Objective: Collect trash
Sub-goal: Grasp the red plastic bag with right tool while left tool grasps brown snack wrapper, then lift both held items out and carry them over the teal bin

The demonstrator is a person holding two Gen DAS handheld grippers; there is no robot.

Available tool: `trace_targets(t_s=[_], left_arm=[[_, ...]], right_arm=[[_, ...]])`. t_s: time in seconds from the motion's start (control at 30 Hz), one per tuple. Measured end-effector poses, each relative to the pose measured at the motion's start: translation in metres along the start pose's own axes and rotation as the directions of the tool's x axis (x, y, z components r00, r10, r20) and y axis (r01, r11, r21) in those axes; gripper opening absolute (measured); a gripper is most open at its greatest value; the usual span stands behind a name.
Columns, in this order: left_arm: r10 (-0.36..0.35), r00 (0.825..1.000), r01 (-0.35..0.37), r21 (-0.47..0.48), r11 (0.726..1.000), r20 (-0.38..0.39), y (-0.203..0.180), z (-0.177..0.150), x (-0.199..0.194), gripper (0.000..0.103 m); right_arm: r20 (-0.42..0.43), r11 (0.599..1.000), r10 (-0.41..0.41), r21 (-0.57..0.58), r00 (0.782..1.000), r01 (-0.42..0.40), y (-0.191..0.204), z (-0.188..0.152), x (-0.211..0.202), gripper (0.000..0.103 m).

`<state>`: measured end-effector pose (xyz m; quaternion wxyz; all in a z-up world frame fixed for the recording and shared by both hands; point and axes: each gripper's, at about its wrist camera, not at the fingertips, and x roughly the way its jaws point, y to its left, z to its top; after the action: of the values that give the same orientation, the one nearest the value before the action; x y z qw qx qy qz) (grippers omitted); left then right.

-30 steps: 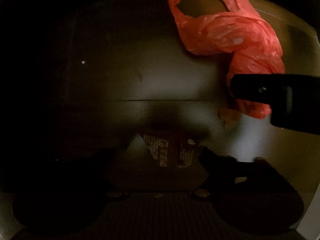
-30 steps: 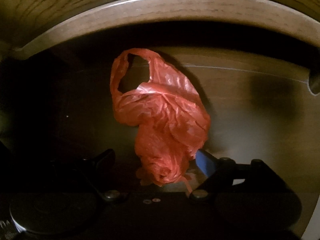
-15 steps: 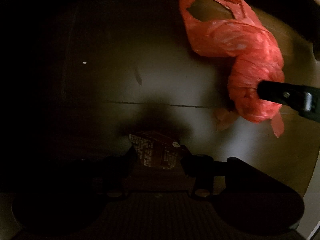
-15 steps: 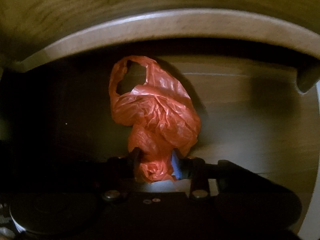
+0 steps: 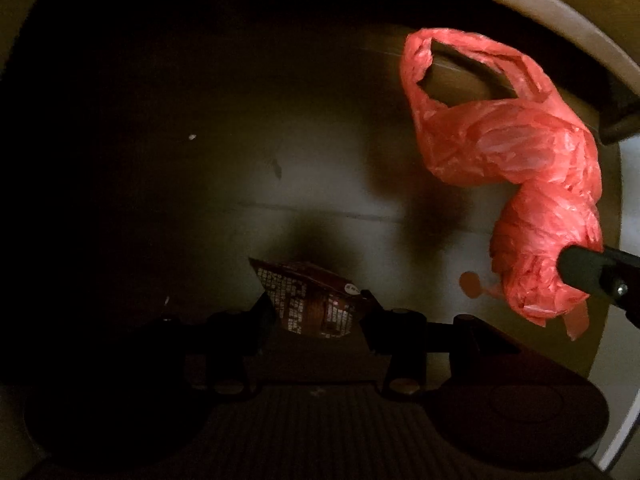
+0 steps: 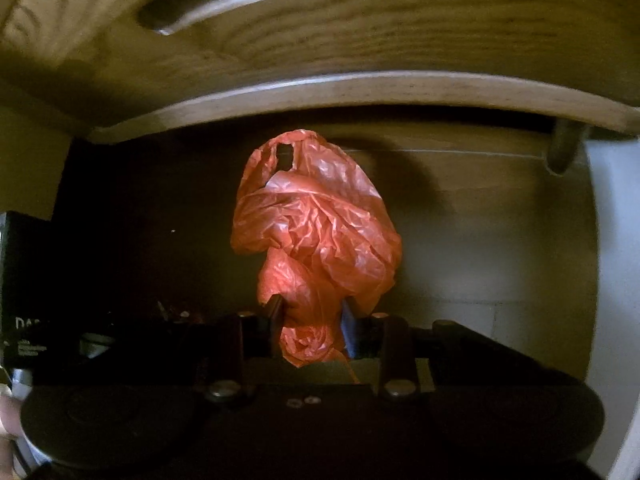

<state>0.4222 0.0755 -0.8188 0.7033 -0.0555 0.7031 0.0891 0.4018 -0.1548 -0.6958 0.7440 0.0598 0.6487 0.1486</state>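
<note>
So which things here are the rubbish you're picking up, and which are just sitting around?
Rubbish being picked up:
- red plastic bag, pinched in the right gripper
- brown snack wrapper, pinched in the left gripper

Just sitting around:
- wooden chair above
- floor
- dark box at the left
- small white speck

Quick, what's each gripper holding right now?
Left gripper: shut on the brown wrapper.
Right gripper: shut on the red plastic bag.
</note>
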Motion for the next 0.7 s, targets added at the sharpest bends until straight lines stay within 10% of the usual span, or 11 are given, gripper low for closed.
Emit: trace_targets(t_s=[0.7], left_arm=[[-0.079,0.987,0.082,-0.018,0.996,0.141,0.033,-0.068,-0.354,0.043]], right_arm=[[0.106,0.998,0.052,-0.04,0.993,-0.048,0.131,-0.011,-0.337,0.029]])
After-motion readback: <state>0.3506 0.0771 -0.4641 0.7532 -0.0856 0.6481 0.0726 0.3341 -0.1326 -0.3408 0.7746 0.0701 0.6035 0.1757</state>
